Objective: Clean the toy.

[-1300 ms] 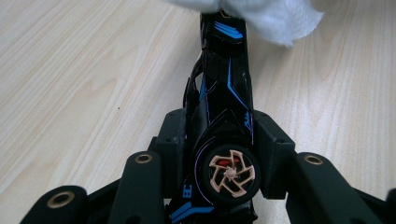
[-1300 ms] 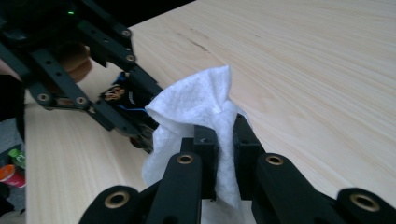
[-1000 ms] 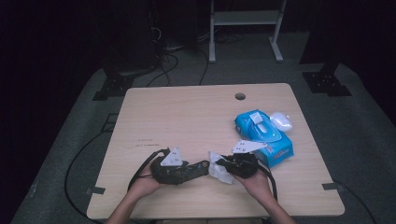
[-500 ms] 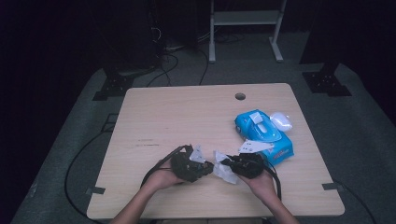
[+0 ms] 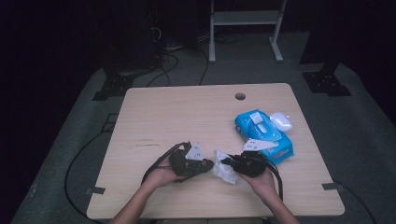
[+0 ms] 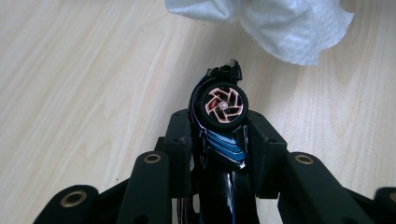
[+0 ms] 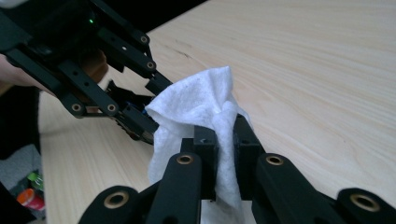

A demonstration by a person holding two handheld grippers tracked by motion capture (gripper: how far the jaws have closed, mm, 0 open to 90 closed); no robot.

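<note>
On the wooden table (image 5: 187, 116), the high view shows the white wipe (image 5: 223, 171) between the left gripper (image 5: 205, 164) and right gripper (image 5: 227, 162), near the blue wipe pack (image 5: 264, 135); the left gripper view shows jaws, just closing, clamped on a black toy car (image 6: 223, 121) below the wipe (image 6: 289, 28); the right gripper view shows jaws clenched on the wipe (image 7: 205, 107).

The light wooden table (image 5: 196, 116) bears one blue plastic pack of wipes (image 5: 264, 136), one small white oval case (image 5: 281, 121), one crumpled white wipe (image 5: 223, 171), one black toy car with copper-spoked wheel (image 6: 223, 122), and two black two-jaw grippers.
</note>
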